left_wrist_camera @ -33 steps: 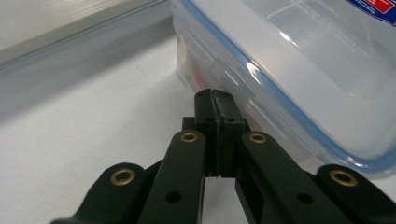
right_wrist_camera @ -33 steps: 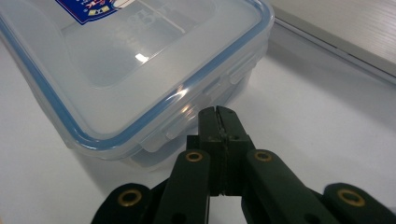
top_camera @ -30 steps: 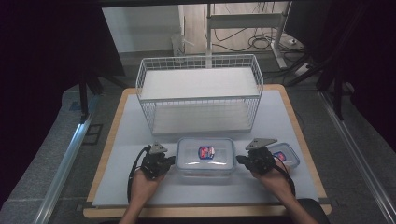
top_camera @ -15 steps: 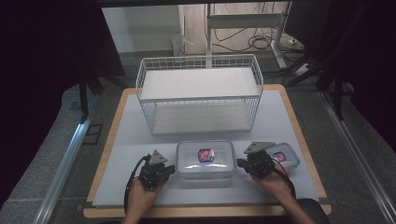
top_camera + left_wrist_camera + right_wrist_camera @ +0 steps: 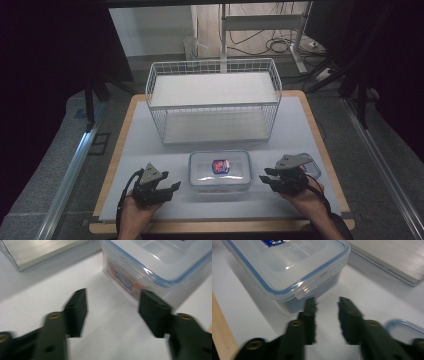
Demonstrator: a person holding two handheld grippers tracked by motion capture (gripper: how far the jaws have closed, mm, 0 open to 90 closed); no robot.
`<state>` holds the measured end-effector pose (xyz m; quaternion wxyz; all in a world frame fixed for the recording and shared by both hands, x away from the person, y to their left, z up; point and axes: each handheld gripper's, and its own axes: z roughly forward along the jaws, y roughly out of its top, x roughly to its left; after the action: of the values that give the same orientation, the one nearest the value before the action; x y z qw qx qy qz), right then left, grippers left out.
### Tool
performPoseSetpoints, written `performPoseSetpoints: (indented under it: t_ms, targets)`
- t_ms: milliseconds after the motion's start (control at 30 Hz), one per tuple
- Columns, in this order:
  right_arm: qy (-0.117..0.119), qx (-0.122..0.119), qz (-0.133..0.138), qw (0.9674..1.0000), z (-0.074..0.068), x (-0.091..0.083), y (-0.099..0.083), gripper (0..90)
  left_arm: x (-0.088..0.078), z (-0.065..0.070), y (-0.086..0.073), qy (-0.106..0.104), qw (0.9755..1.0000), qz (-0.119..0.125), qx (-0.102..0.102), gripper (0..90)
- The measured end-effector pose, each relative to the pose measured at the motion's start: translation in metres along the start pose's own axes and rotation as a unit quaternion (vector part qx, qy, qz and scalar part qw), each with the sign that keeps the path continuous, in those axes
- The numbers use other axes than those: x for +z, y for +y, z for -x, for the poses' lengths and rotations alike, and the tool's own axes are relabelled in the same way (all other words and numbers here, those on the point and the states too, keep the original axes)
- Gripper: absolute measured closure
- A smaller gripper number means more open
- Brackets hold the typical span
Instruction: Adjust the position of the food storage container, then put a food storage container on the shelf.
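High view: one lidded container (image 5: 220, 171), one wire basket (image 5: 214, 100), two grippers.

Surroundings of the work table, as we see them from above and from the two gripper views.

We note a wooden table (image 5: 113, 176) covered by a white mat (image 5: 150, 150), its wood edge showing bare at both sides. A white wire basket (image 5: 161, 121) stands on the far half of the mat, open at the top, long side facing us. Grey floor (image 5: 50, 170) surrounds the table, with a metal rail (image 5: 70, 182) running along each side. Beyond the basket we see a white stand frame (image 5: 260, 22) and loose cables (image 5: 280, 47) on the floor. In the left gripper view a brushed-silver slab (image 5: 42, 252) lies on the mat; we cannot tell what it belongs to.
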<state>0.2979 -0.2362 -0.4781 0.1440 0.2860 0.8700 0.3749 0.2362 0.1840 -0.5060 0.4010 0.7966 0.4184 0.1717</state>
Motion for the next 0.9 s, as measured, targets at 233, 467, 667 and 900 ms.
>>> performPoseSetpoints:
  t_ms: [233, 467, 667, 900]
  targets:
    - [-0.012, 0.007, 0.004, 0.9999, 0.003, 0.0, -0.007, 28.5, -0.004, 0.0, -0.003, -0.014, 0.9999, 0.005, 0.005, 13.1]
    - [-0.016, 0.01, 0.008, 0.9998, 0.007, 0.0, -0.008, 22.9, -0.003, -0.006, -0.005, -0.014, 0.9999, 0.002, -0.007, 11.4]
    - [-0.011, 0.019, 0.007, 0.9997, 0.01, 0.002, -0.008, 20.1, -0.001, -0.006, -0.005, -0.028, 0.9996, -0.003, -0.011, 7.9]
    - [0.01, 0.039, 0.012, 0.9991, 0.011, 0.003, -0.005, 13.6, 0.006, -0.007, -0.002, -0.055, 0.9984, 0.003, -0.009, 4.2]
